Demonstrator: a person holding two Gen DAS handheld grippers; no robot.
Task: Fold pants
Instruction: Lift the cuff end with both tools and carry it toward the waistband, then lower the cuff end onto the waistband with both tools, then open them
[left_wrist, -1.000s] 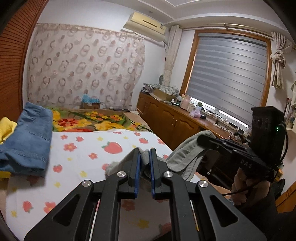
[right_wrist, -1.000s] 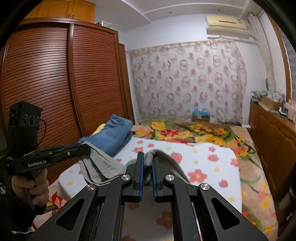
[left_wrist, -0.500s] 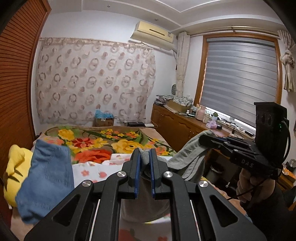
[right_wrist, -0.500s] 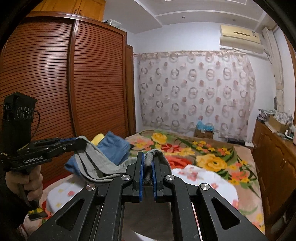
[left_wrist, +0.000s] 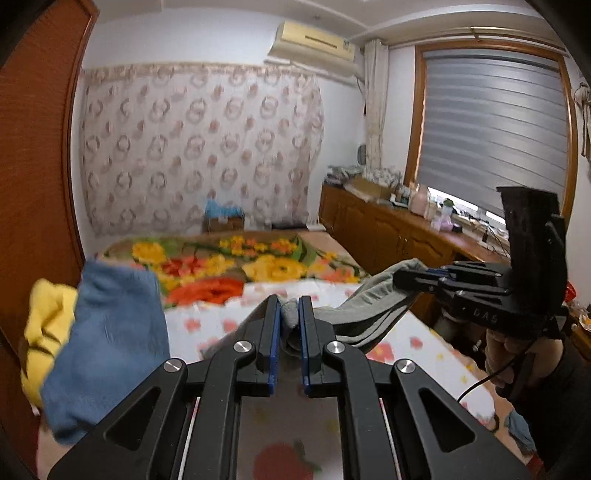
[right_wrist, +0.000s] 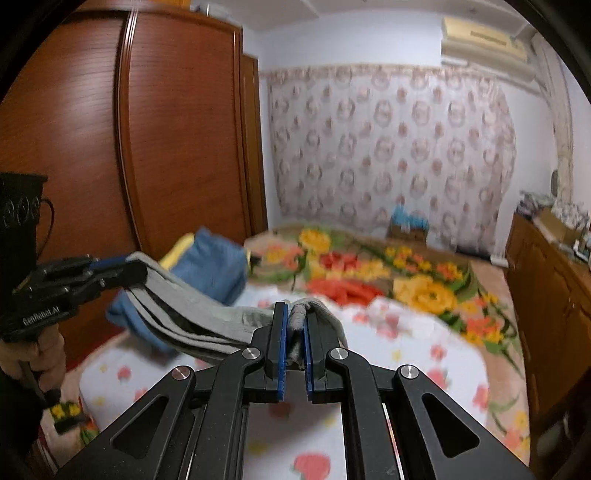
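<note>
The grey pants (left_wrist: 373, 306) hang in the air between my two grippers above the bed. My left gripper (left_wrist: 288, 314) is shut on one end of the cloth. My right gripper (right_wrist: 294, 317) is shut on the other end. The pants (right_wrist: 192, 306) sag in folded layers between them. In the left wrist view the right gripper (left_wrist: 402, 275) shows at the right, clamped on the cloth. In the right wrist view the left gripper (right_wrist: 136, 267) shows at the left, clamped on it too.
The bed has a white strawberry-print sheet (right_wrist: 424, 354) and a flowered blanket (left_wrist: 236, 266) behind it. Folded blue jeans (left_wrist: 110, 332) on a yellow garment (left_wrist: 44, 317) lie at the bed's left. A brown wardrobe (right_wrist: 147, 147) stands left, a wooden cabinet (left_wrist: 388, 229) right.
Both grippers have risen with the pants, lifting them off the sheet. The views have tilted up and closer to the jeans; the cloth now hangs stretched between the grippers.
</note>
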